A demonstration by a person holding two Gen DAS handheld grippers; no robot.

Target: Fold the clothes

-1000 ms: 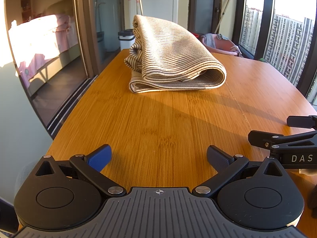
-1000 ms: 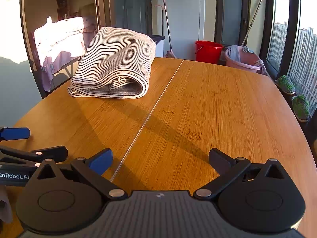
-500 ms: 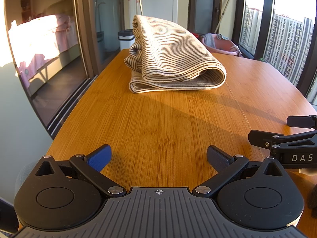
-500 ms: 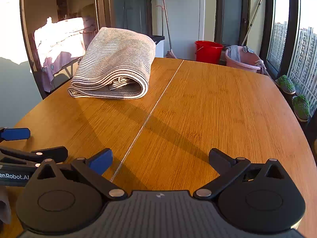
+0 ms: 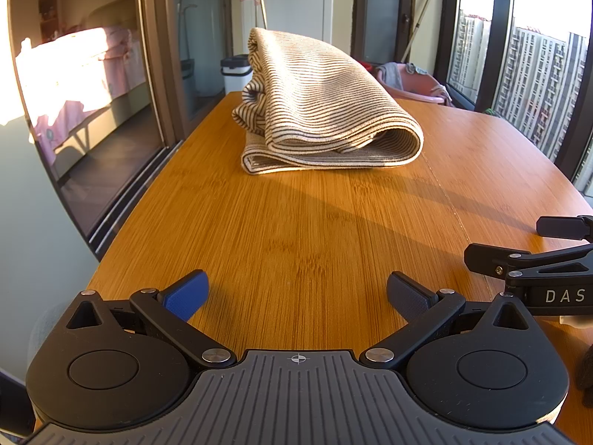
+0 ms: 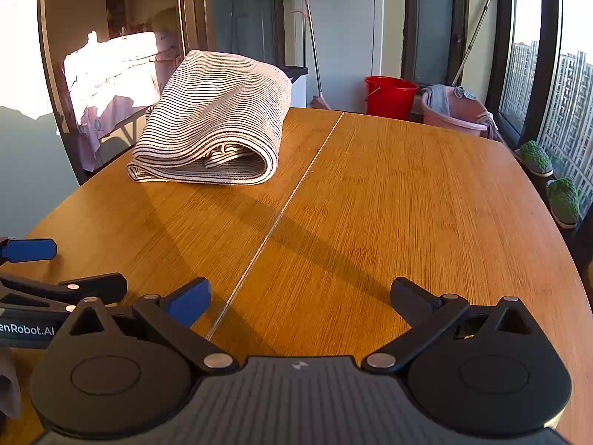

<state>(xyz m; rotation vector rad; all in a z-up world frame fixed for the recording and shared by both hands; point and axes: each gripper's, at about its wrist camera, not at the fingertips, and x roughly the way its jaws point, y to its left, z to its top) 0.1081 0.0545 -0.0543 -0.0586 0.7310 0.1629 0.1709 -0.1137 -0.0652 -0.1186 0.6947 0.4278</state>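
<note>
Sunlit wooden worktop (image 5: 296,244), left tool (image 5: 296,291) and right tool (image 6: 300,293) side by side low over its near edge, both spread wide and empty, folded striped garment (image 5: 326,111) resting well beyond on the far left part, red bucket (image 6: 390,94) behind

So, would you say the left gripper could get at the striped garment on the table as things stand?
Probably yes. The left gripper has its jaws open and empty, and only bare table lies between it and the folded striped garment; it would just need to move forward.
</note>
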